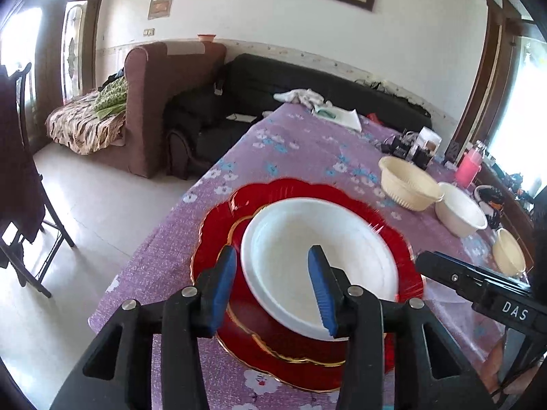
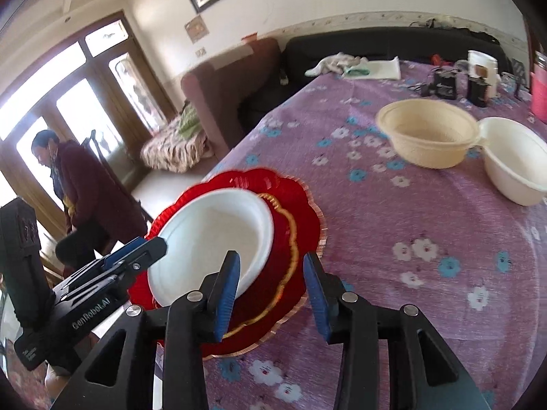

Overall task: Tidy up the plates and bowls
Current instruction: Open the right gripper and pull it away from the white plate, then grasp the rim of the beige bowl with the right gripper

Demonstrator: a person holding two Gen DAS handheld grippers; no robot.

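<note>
Nearest, left gripper (image 1: 271,287) with jaws parted, blue pads astride the near-left rim of the white plate (image 1: 318,259) but not pressing on it; nothing held. Right gripper (image 2: 270,294) likewise parted and empty, its left pad over the plate's near edge, its right pad above the red plate (image 2: 301,225) and the cloth. White plate lying on the red scalloped plate, slightly off-centre, the pair near the table's left edge on the purple flowered tablecloth (image 2: 393,212). Judged from this: plate stacking just finished, both grippers letting go, bowls not yet gathered. Further out to the right, cream bowl (image 2: 427,133) upright, rim touching the white bowl (image 2: 516,160) beside it; a third, smaller cream bowl (image 1: 509,251) closer in on the right, seen only from the left wrist. Next move, by guess: back clear of the plates without nudging the white one, then reach to a bowl rim with jaws wide enough to straddle the thin wall, and nest the bowls. Thin rims likely to flex, so a gentle grip. Beyond, clutter at the table's far end, sofas, and a person seated by the door.
</note>
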